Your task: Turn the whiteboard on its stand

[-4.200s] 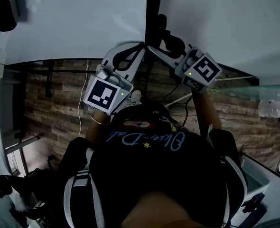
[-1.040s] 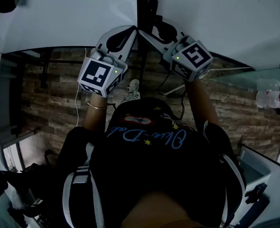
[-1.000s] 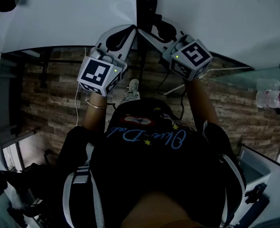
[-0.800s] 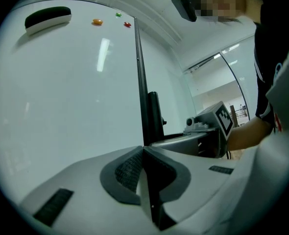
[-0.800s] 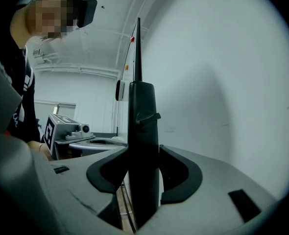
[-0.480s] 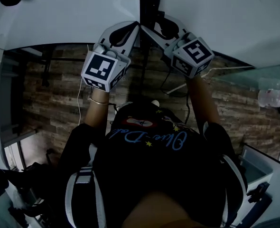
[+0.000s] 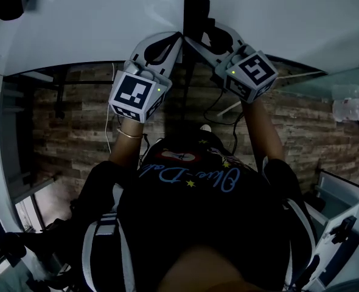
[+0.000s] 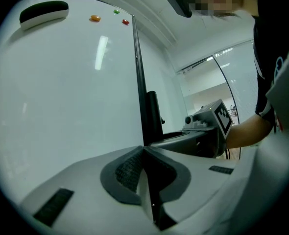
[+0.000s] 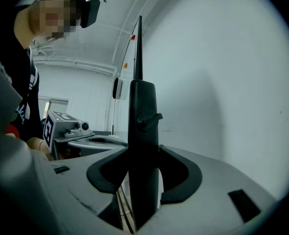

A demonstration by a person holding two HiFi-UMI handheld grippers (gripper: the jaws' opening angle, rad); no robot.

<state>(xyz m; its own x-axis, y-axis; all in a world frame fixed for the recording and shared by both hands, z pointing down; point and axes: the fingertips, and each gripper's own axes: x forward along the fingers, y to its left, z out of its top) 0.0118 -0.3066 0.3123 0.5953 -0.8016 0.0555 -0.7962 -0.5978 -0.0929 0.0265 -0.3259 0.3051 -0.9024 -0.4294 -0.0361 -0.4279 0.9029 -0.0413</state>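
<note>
We find the whiteboard (image 7: pixel 94 23) presented nearly edge-on in the head view. Its black edge strip (image 7: pixel 191 5) runs up the middle of the picture, with one white face spreading to the left of it and one to the right. Both grippers are raised to this strip, side by side and close together. The left gripper (image 7: pixel 181 35) has its jaws closed tip to tip. The left gripper view shows no gap between them, and the tips touch the left side of the strip. We cannot tell whether they pinch any part of it. The right gripper (image 7: pixel 199 33) has its jaws clamped on a black bracket (image 9: pixel 143 116) that sits on the strip. In the right gripper view the bracket stands upright between the jaws, one jaw on each side, and the thin strip rises above it. On the left face we note a black-and-white eraser (image 8: pixel 44 11) near the far edge. Close beside it are an orange magnet (image 8: pixel 95 18), a green magnet (image 8: pixel 116 11) and a red magnet (image 8: pixel 125 21), the red one nearest the strip. Each gripper carries its marker cube toward the person: the left cube (image 7: pixel 135 95) and the right cube (image 7: pixel 252 72) both show a small green light. The person wears a black shirt (image 7: pixel 191 224) and a thin bracelet (image 7: pixel 129 134) on the left wrist. A wood-plank floor (image 7: pixel 64 120) lies below the board.
</note>
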